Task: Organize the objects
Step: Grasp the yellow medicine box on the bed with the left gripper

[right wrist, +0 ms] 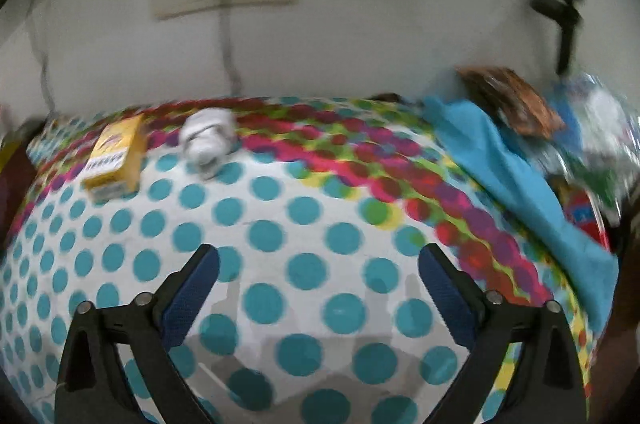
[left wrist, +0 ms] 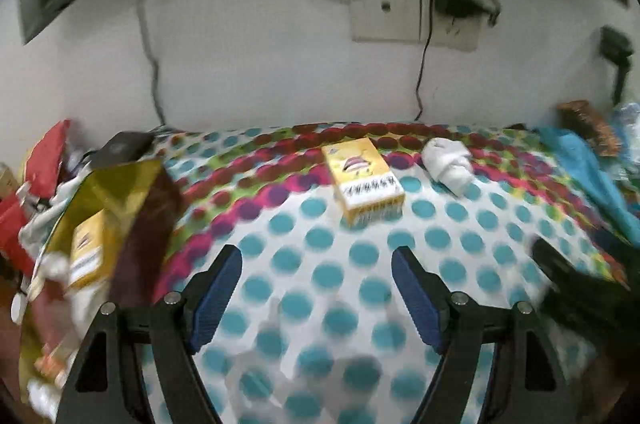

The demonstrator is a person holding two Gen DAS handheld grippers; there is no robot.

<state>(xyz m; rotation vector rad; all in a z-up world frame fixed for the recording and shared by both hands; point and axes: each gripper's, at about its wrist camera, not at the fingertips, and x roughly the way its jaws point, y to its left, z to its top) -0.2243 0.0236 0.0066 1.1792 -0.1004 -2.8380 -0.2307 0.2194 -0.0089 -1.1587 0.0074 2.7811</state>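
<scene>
A yellow box (left wrist: 363,180) lies on the dotted tablecloth (left wrist: 320,284), a little ahead of my left gripper (left wrist: 318,264), which is open and empty. A white crumpled wad (left wrist: 448,160) lies to the box's right. An open gold bag (left wrist: 108,216) at the left holds another yellow box (left wrist: 86,256). In the right wrist view the yellow box (right wrist: 116,156) and white wad (right wrist: 208,136) lie far left, well ahead of my open, empty right gripper (right wrist: 318,260). The right gripper also shows blurred at the right of the left wrist view (left wrist: 568,280).
Red packets (left wrist: 36,184) and a black device (left wrist: 120,148) crowd the left edge. A blue cloth (right wrist: 512,184), a brown packet (right wrist: 512,100) and plastic wrappers (right wrist: 600,128) lie at the right. A white wall with a socket plate (left wrist: 400,12) and cables stands behind.
</scene>
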